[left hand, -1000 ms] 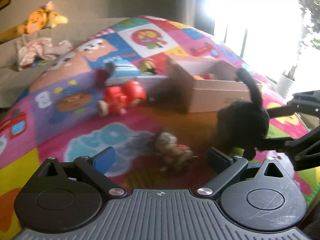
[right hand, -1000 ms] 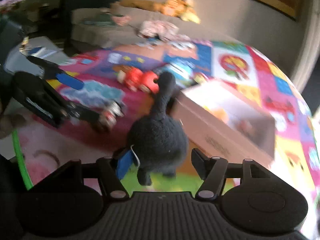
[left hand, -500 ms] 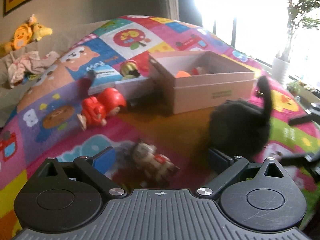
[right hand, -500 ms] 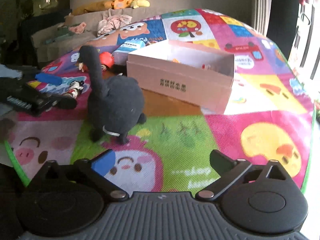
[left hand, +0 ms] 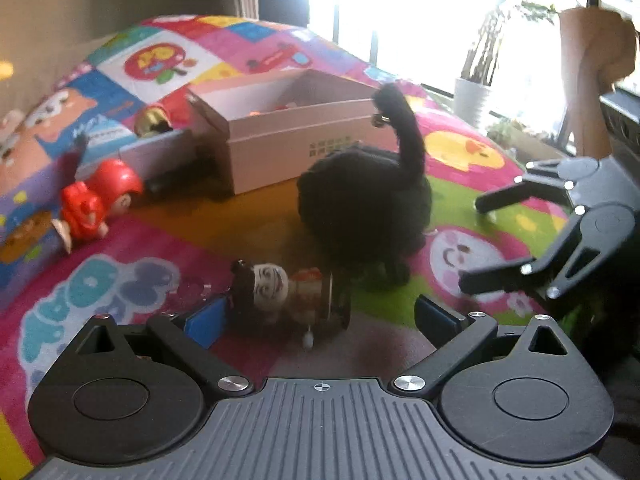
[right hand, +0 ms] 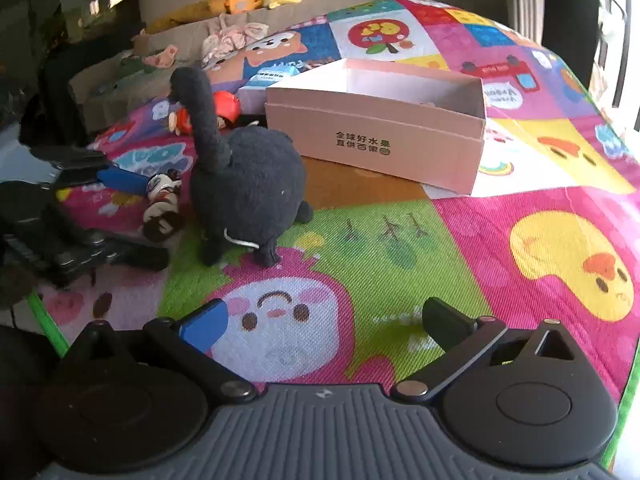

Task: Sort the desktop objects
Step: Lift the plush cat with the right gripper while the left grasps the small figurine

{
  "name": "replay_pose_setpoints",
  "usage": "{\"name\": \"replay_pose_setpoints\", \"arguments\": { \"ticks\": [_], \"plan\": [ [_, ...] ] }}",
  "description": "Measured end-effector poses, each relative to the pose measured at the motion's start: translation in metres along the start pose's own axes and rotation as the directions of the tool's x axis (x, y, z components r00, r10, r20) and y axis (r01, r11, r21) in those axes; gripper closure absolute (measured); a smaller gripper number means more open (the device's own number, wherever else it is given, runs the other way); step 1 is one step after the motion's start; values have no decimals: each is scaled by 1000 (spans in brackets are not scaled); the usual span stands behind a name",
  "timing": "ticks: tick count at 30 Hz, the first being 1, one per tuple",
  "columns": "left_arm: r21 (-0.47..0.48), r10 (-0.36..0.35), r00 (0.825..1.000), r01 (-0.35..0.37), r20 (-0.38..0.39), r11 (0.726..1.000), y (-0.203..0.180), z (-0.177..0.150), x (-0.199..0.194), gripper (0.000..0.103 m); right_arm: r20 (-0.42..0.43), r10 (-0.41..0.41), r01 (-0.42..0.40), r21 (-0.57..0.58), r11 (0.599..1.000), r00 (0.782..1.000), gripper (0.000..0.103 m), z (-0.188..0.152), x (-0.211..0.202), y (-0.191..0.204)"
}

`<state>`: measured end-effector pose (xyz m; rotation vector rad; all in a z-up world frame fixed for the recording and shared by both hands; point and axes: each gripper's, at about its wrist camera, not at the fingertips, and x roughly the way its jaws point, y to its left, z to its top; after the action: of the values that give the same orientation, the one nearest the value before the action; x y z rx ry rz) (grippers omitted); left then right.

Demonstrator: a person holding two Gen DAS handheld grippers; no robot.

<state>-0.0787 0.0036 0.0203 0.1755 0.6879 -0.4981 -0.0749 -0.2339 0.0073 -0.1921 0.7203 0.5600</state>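
1. Lying at the left edge of the left wrist view, a red figure [left hand: 96, 204] rests on its side on the colourful play mat [left hand: 120, 280], just beside a low pink lid [left hand: 156, 152].
2. At lower centre of that view, the left claw [left hand: 320, 320] stands released, fingers spread; a small white-faced figurine [left hand: 288, 296] lies on its side between them, close to the blue-padded finger [left hand: 206, 320]. Whether it touches is hard to tell.
3. Above it, in mid-frame, a black plush cat [left hand: 364, 204] stands upright with its tail raised, in front of the open pink box [left hand: 296, 132].
4. At the right edge of that view, the right claw [left hand: 480, 244] hovers with fingers parted, empty, near the cat but apart from it.
5. In the right wrist view, the cat [right hand: 244, 196] stands left of centre, well ahead of the right claw [right hand: 324, 320] and towards its left finger; nothing lies between the fingers but mat [right hand: 520, 240].
6. The box [right hand: 376, 140] sits at upper centre, behind and to the right of the cat.
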Motion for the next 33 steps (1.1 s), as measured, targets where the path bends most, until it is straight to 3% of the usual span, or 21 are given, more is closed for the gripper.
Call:
{"name": "replay_pose_setpoints", "arguments": {
  "ticks": [5,9,13,16,19,23,26,30,33],
  "plan": [
    [-16,102,995,-102,-9,995,5,5,11,2,5,-3,3,-3,1000,1000,0,-1,0,0],
    [-39,108,994,-108,-10,993,9,12,18,21,7,-4,4,-2,1000,1000,0,-2,-1,1],
    [-26,119,993,-119,1,993,3,13,19,32,1,-1,1,-2,1000,1000,0,0,0,0],
    [-29,129,992,-129,4,991,-1,10,13,32,5,47,-47,8,999,999,0,9,-4,2],
    [-47,146,989,-145,9,988,-1,4,1,32,61,103,-103,-3,995,993,0,27,-12,13],
    [-82,192,981,-192,-12,978,5,-7,-10,32,93,131,-128,-42,991,987,0,53,-7,35],
    [-104,192,981,-193,-17,976,8,-12,-16,31,95,86,-78,-79,994,992,0,65,10,54],
    [-92,174,985,-174,-9,980,7,-14,-19,19,61,30,-23,-109,994,998,2,72,35,64],
    [-92,175,985,-175,-11,980,7,-13,-16,21,34,20,-16,-109,994,999,19,76,40,60]
  ]
}}
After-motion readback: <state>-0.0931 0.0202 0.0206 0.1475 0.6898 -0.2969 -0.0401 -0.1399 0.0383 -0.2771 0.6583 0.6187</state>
